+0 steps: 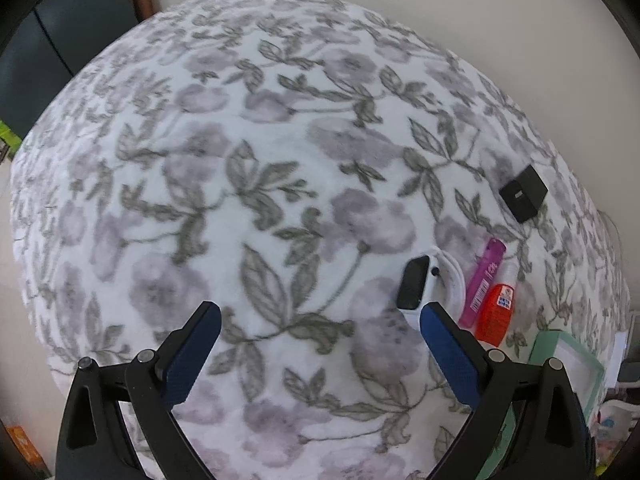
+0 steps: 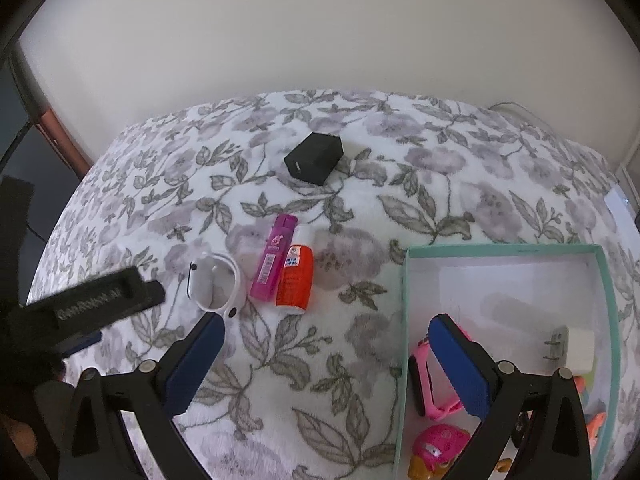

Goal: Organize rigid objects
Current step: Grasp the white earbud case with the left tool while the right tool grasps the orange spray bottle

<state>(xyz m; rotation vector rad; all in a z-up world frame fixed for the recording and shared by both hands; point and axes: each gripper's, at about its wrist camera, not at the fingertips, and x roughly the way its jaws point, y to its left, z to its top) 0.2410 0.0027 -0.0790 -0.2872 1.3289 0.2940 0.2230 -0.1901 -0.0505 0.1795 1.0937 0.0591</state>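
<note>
On the flowered blanket (image 2: 360, 208) lie a white smartwatch (image 2: 214, 284), a pink lighter (image 2: 274, 258), an orange bottle (image 2: 296, 278) and, farther back, a black charger block (image 2: 314, 158). My right gripper (image 2: 326, 334) hangs open over the left wall of the mint-green box (image 2: 404, 340), nothing between its fingers. A pink watch (image 2: 430, 376) and a pink toy (image 2: 436, 444) lie in the box. My left gripper (image 1: 320, 322) is open above the blanket, its right finger (image 1: 444, 344) close to the white smartwatch (image 1: 416, 284). The pink lighter (image 1: 482, 282), orange bottle (image 1: 496, 314) and black block (image 1: 523, 193) sit to its right.
The box also holds a white plug adapter (image 2: 572, 350) and orange toys (image 2: 592, 412). The left gripper's black body (image 2: 80, 308) juts in at the left of the right wrist view. A pale wall (image 2: 320, 32) stands behind the bed. The box corner (image 1: 568, 364) shows at the lower right of the left wrist view.
</note>
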